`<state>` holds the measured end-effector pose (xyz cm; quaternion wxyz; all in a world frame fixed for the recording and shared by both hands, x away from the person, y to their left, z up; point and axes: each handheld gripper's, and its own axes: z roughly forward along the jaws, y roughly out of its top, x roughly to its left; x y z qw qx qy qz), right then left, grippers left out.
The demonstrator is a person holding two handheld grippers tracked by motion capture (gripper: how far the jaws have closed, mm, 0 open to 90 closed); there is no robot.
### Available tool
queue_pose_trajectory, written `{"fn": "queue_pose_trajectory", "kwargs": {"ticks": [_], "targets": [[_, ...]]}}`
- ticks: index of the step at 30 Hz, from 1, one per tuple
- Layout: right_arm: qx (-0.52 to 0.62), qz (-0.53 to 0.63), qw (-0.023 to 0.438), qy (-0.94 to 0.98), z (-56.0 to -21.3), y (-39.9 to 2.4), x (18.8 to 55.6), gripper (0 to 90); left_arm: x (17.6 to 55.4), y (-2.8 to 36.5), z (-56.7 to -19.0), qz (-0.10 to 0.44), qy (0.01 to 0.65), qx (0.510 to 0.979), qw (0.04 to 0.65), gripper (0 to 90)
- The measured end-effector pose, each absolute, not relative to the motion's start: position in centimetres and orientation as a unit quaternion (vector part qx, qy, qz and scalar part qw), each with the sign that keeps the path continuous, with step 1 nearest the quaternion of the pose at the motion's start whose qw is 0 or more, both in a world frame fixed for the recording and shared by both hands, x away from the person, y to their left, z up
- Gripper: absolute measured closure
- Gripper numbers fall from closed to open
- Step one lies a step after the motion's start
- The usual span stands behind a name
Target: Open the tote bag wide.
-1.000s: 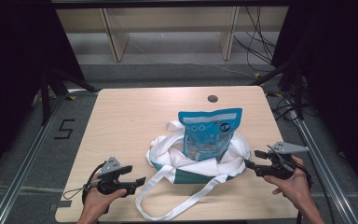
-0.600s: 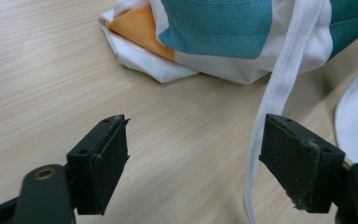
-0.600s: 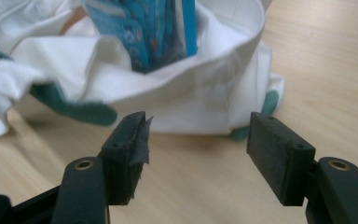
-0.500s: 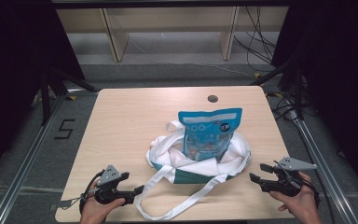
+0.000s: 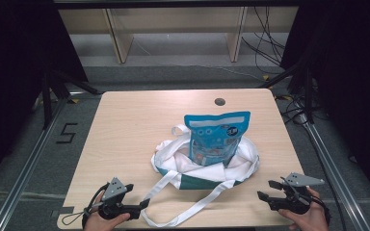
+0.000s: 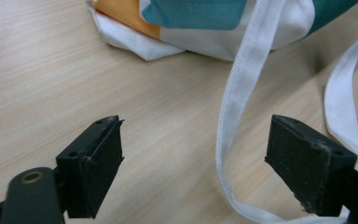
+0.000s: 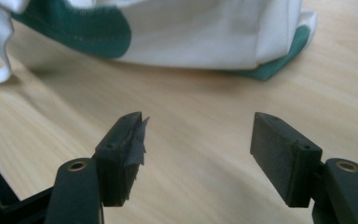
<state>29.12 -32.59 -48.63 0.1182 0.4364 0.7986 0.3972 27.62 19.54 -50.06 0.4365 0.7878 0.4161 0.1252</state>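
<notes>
Spanning dark room, wooden table (image 5: 139, 125), shelving (image 5: 173, 33)

Wooden table (image 5: 135, 130); white-green tote bag (image 5: 207, 169) lying on it

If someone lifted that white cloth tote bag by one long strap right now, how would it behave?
The white and green cloth tote bag would probably sag and fold, since it already lies crumpled. Its long white strap loops limply, so it likely offers no stiffness. The blue printed pouch standing in it might tip or slide out.
</notes>
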Motion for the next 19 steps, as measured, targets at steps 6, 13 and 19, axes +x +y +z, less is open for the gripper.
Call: {"fn": "queue_pose_trajectory", "kwargs": {"ticks": [6,13,19], "targets": [[0.419,0.397,0.135,0.805,-49.0,-32.75,29.07,35.6,27.39,19.32,-50.41,0.119,0.417,0.791,0.432,17.4],[0.421,0.39,0.124,0.809,-49.21,-32.61,29.05,35.5,27.6,19.91,-50.26,0.132,0.405,0.806,0.411,17.4],[0.433,0.39,0.109,0.805,-49.4,-32.47,28.99,35.2,27.59,19.65,-50.46,0.124,0.423,0.79,0.426,17.4]]}}
